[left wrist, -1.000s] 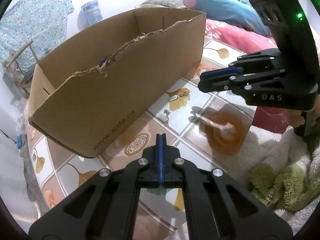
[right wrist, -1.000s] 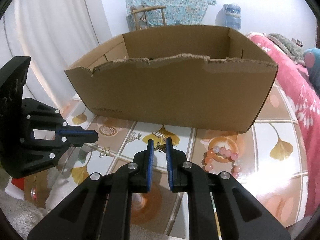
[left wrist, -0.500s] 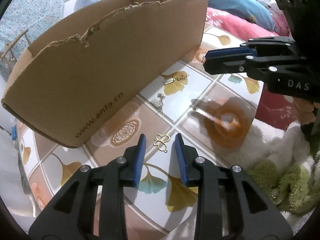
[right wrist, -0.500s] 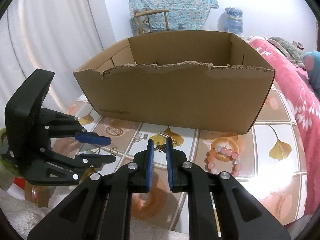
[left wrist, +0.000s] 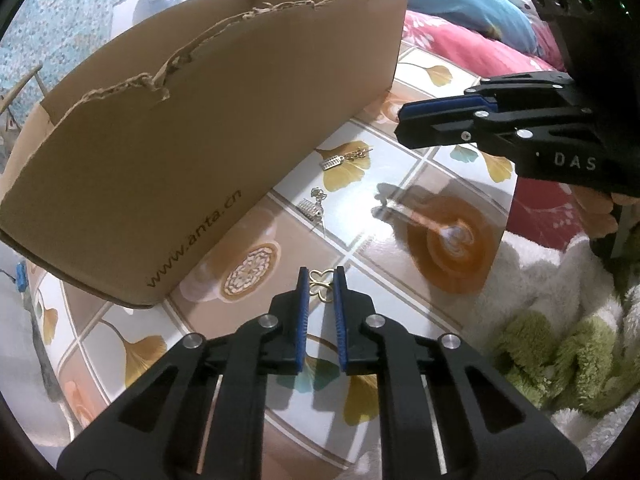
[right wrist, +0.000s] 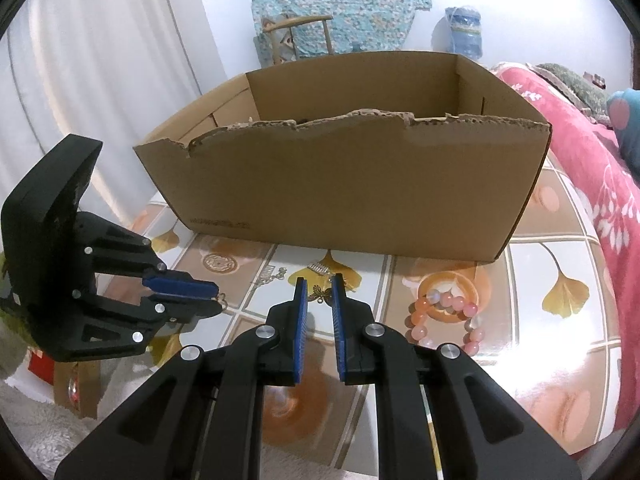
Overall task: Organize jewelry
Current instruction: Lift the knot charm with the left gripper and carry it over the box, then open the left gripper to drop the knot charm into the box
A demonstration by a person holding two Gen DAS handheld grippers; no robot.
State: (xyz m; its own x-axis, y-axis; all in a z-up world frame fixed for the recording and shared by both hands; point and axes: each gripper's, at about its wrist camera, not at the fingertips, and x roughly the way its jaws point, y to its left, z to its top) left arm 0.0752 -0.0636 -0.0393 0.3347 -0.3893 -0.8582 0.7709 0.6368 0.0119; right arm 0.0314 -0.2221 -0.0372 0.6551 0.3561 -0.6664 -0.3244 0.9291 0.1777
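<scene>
since a second ago the left gripper (left wrist: 320, 276) has gone from fully closed and raised to low over the tiled surface (left wrist: 400, 280), its blue pads narrowly parted on either side of a gold clover charm (left wrist: 321, 282); whether the pads touch the charm cannot be told. half a second ago the gap was wider and the charm lay just ahead of the tips. the cardboard box (left wrist: 200, 140) fills more of the left view than it did.

the right gripper (right wrist: 319, 284) has widened a little, from a thin slit to a narrow gap, and a small bronze butterfly charm (right wrist: 321, 295) lies on the surface between its tips, ungrasped.

from left to right on the surface in the left wrist view: the box, a silver comb-shaped earring (left wrist: 314, 208) just in front of it, another silver piece with a gold chain (left wrist: 346, 158) farther along. in the right wrist view a pink bead bracelet (right wrist: 444, 314) lies right of the gripper.

the box has a torn front edge; its floor is hidden, so its contents cannot be told.
</scene>
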